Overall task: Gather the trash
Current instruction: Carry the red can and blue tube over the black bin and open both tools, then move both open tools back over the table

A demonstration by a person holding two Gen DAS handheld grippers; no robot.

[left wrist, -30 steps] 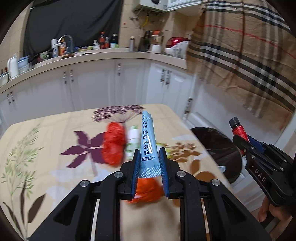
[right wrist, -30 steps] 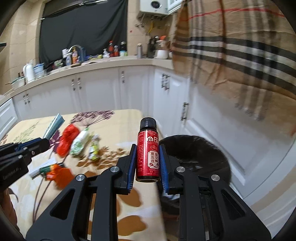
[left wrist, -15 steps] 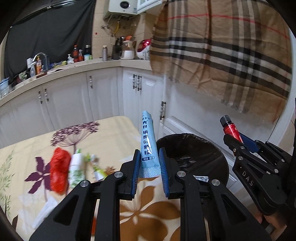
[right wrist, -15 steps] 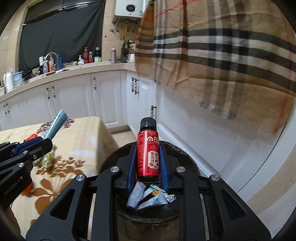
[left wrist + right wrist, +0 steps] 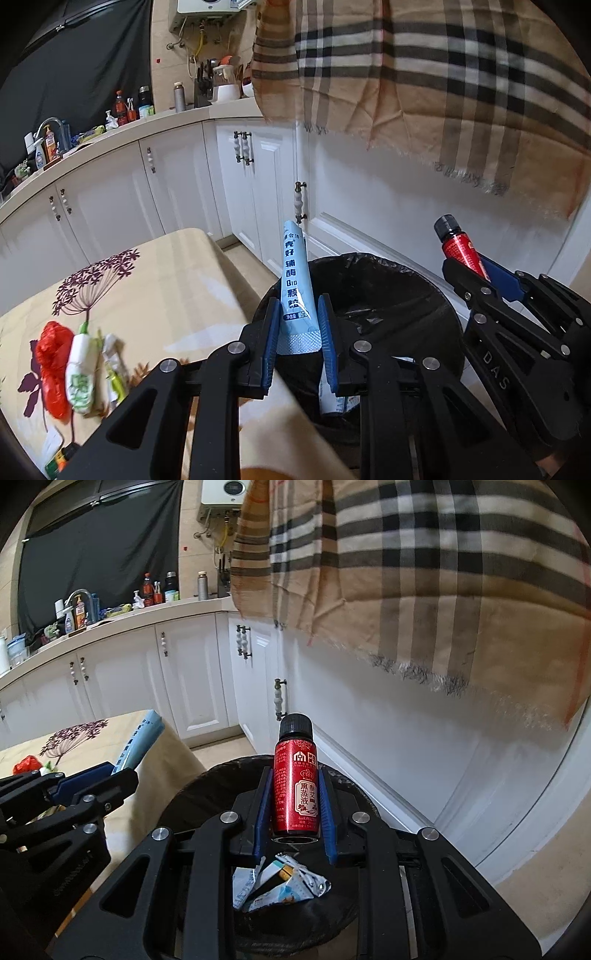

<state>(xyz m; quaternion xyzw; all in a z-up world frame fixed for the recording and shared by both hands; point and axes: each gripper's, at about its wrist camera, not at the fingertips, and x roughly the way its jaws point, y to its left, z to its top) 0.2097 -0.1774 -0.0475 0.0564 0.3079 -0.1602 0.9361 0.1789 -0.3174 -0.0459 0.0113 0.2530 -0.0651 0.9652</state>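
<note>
My left gripper [image 5: 298, 328] is shut on a light blue sachet [image 5: 296, 284] that stands upright between its blue pads, at the near rim of the black-lined trash bin [image 5: 388, 284]. My right gripper [image 5: 294, 805] is shut on a small red bottle [image 5: 295, 794] with a black cap, held upright over the bin's [image 5: 207, 786] opening. Crumpled wrappers [image 5: 284, 882] lie inside the bin. The right gripper [image 5: 476, 273] with the bottle [image 5: 458, 245] shows at the right of the left wrist view. The left gripper [image 5: 122, 771] and sachet [image 5: 142, 740] show at the left of the right wrist view.
On the floral tablecloth [image 5: 159, 280] to the left lie a red wrapper [image 5: 53, 354], a white-green packet [image 5: 83, 373] and smaller scraps. White cabinets [image 5: 258, 192] stand behind the bin. A plaid cloth [image 5: 424, 81] hangs above it. The counter [image 5: 110, 133] holds bottles.
Both grippers have swung right, from over the table to the bin, each keeping its item. The bin now fills the lower middle of both views, and the table has slid left.
</note>
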